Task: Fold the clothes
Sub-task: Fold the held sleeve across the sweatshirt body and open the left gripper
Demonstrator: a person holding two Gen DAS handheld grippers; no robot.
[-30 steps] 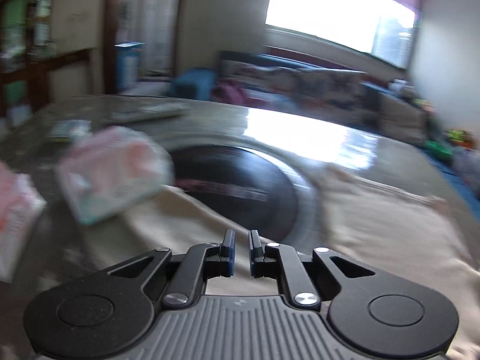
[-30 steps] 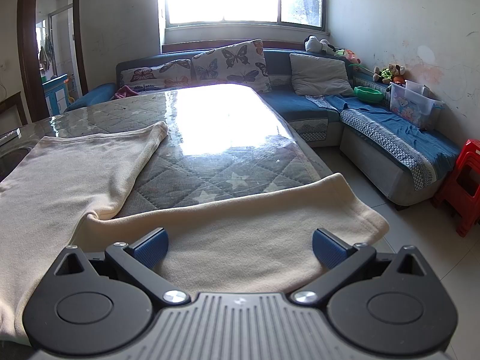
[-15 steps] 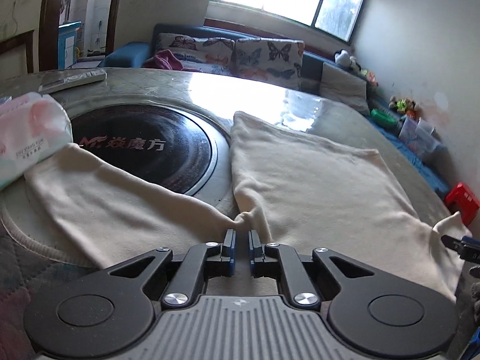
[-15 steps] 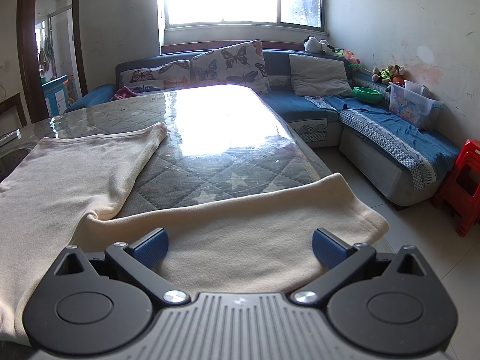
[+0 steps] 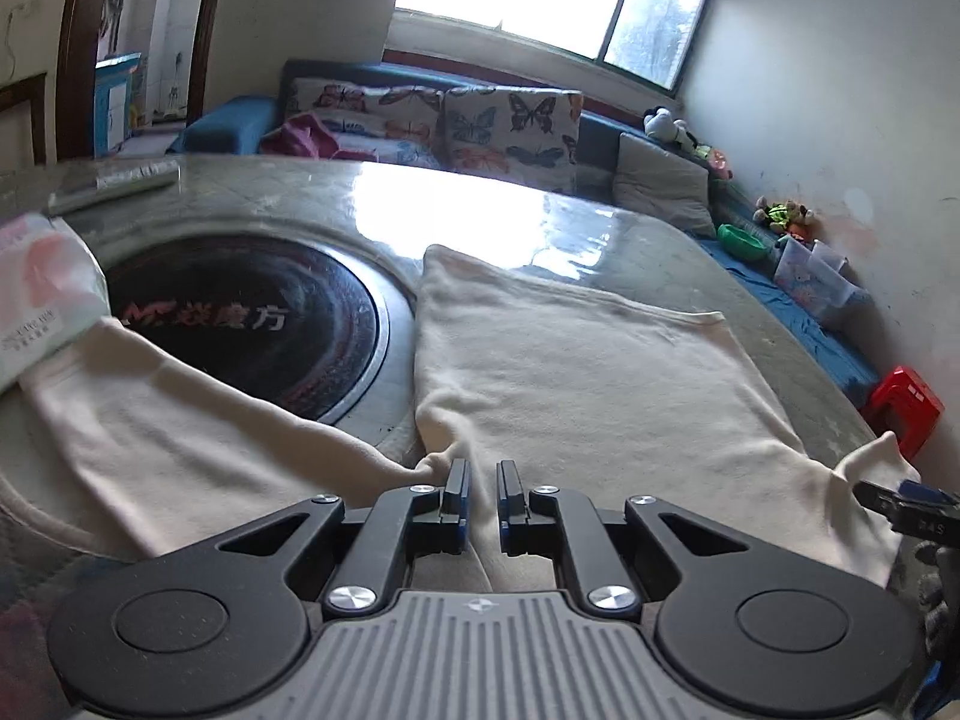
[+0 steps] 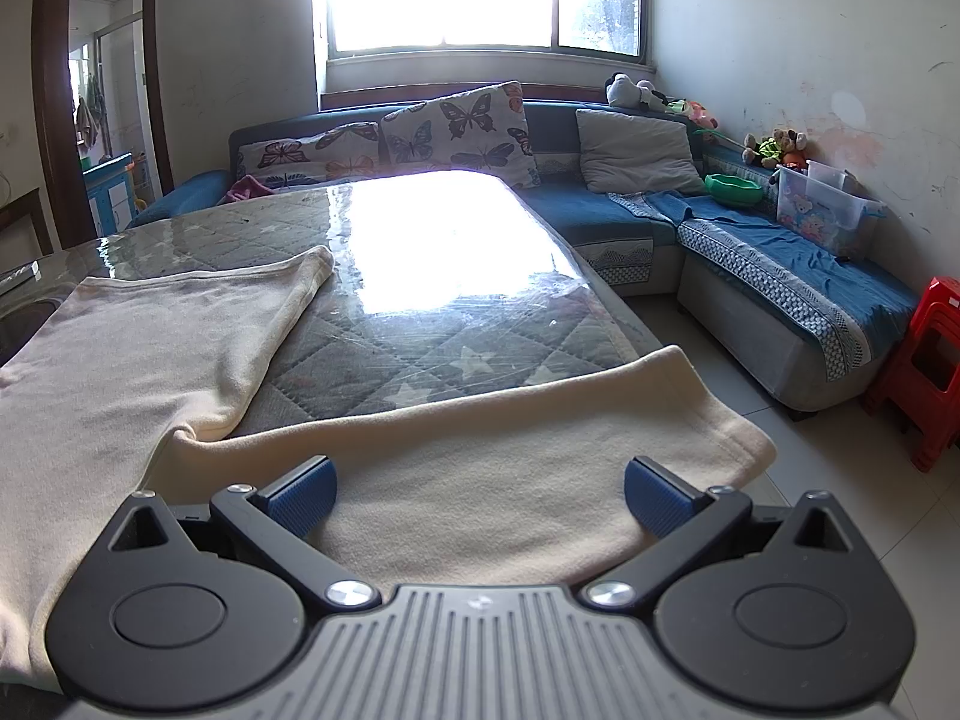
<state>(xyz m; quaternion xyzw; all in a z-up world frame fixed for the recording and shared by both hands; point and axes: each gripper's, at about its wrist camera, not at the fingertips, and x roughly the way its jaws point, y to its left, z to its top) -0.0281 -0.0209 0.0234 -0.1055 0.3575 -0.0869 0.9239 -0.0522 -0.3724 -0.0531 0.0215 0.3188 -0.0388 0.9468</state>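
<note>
A cream garment lies spread on the glass-topped table. One part drapes left over the black cooktop, and the wide part runs to the right. My left gripper is shut on a puckered bunch of the garment at its near edge. In the right wrist view the same garment lies under my right gripper, which is open wide with its blue pads just above the cloth. One finger of the right gripper shows at the left wrist view's right edge, beside a raised cloth corner.
A round black cooktop is set into the table at the left. A tissue pack and a remote lie beyond it. A blue sofa wraps the far and right sides. A red stool stands past the table's right edge.
The left wrist view has swung from a blurred look over the cooktop and tissue pack to the right, onto the garment. The cloth stays bunched at the left fingertips. The right gripper has not moved.
</note>
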